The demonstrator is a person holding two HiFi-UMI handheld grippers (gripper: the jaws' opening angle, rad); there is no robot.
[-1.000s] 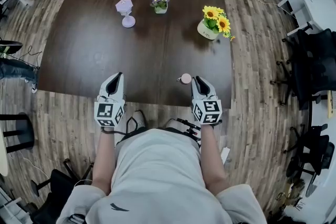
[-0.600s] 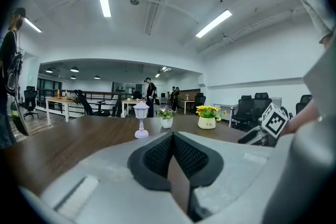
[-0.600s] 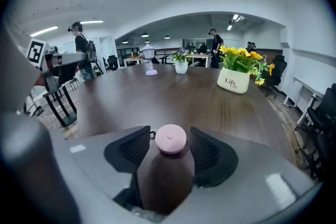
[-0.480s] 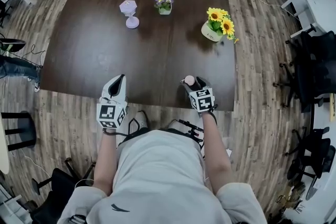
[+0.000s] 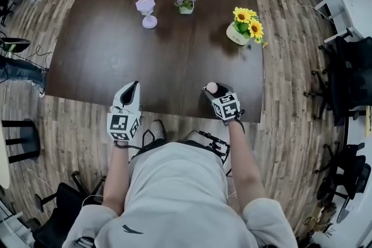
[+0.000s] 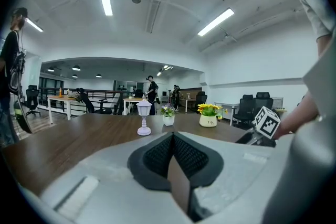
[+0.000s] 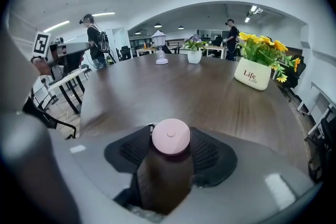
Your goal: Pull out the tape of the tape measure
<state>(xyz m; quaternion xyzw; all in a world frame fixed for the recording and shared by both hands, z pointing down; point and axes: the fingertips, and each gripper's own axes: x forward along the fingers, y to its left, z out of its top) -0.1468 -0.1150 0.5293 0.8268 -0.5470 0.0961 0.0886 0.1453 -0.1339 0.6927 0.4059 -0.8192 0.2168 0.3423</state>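
A small round pink tape measure (image 5: 212,87) (image 7: 170,136) lies near the front edge of the dark wooden table (image 5: 116,49), on the right. My right gripper (image 5: 211,90) (image 7: 170,150) has it between its jaws. The jaws are closing, and the black pads (image 7: 210,152) touch it on both sides. No tape shows pulled out. My left gripper (image 5: 132,85) (image 6: 172,136) hovers at the table's front edge to the left. It is shut with nothing in it, about a hand's span and more away from the tape measure.
At the back of the table stand a lilac lantern-shaped lamp (image 5: 146,7), a small pot of purple flowers (image 5: 186,2) and a white pot of sunflowers (image 5: 244,26). Office chairs (image 5: 349,72) stand on the wooden floor to the right. People stand farther off in the room.
The right gripper swung left from beside the tape measure, opened wide, and now has it between its jaws. The left gripper stayed put and shut.
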